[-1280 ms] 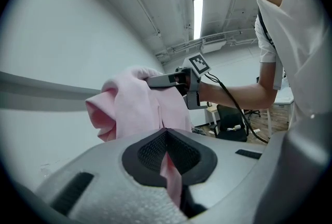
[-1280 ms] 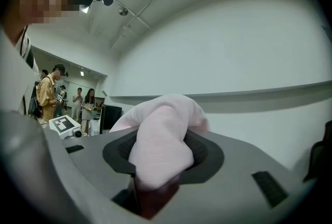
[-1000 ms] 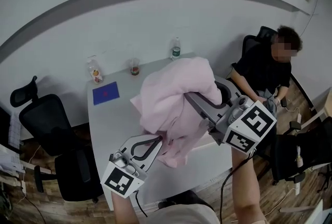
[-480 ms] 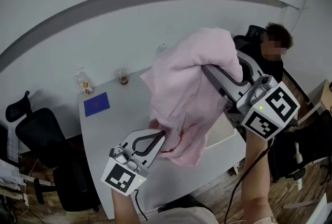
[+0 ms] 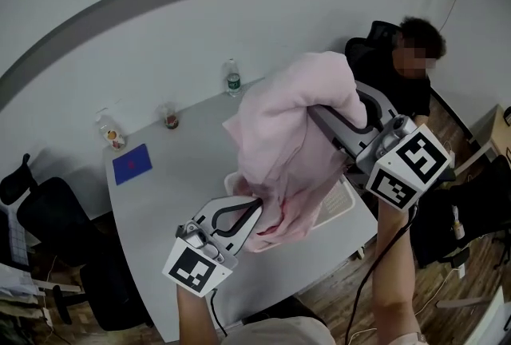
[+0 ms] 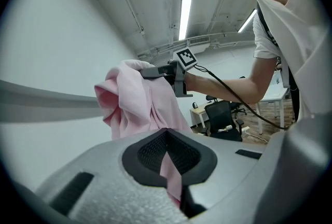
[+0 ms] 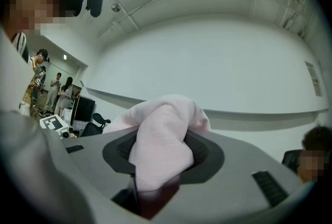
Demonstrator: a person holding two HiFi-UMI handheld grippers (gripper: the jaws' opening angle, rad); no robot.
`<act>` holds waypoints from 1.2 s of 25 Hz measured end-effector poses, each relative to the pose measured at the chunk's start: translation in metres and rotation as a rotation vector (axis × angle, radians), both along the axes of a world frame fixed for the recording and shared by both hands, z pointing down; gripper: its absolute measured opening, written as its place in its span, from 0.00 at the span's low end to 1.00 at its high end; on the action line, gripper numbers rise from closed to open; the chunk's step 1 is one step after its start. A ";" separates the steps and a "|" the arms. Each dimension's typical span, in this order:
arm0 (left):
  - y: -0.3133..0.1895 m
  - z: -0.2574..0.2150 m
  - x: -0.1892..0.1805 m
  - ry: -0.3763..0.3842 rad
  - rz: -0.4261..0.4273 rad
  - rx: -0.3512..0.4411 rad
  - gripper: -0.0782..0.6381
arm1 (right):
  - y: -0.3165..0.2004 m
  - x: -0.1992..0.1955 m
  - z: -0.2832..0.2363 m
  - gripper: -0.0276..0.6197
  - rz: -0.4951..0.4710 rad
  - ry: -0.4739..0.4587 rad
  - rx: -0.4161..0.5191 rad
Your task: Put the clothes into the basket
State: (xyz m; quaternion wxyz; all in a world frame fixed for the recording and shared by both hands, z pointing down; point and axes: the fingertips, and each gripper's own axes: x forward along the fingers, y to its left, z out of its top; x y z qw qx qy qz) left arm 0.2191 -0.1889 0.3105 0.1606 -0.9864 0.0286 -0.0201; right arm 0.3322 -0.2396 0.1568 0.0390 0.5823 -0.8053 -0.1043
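Pinching garment (image 5: 295, 128) masking probable basket (image 5: 340, 204) are left hand-held gripper (image 5: 252, 206) and right hand-held gripper (image 5: 332, 121).

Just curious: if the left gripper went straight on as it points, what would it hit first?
The left gripper pinches the pink garment; its bulk hangs straight ahead, probably first, with the right gripper behind.

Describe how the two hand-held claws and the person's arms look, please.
Both the left claw and right claw are grey with black ribbed pads. Each carries a white cube with black square markers. A black cable trails from the right one. The visible sleeve is short, white.
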 end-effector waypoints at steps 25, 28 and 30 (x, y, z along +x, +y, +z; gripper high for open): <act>-0.015 0.126 0.080 -0.202 0.076 -0.168 0.11 | -0.008 0.038 0.340 0.35 -0.044 0.007 -0.634; -0.014 0.132 0.082 -0.216 0.079 -0.171 0.11 | -0.001 0.038 0.360 0.36 -0.057 0.069 -0.696; -0.015 0.137 0.084 -0.228 0.083 -0.175 0.11 | 0.002 0.039 0.370 0.37 -0.062 0.117 -0.731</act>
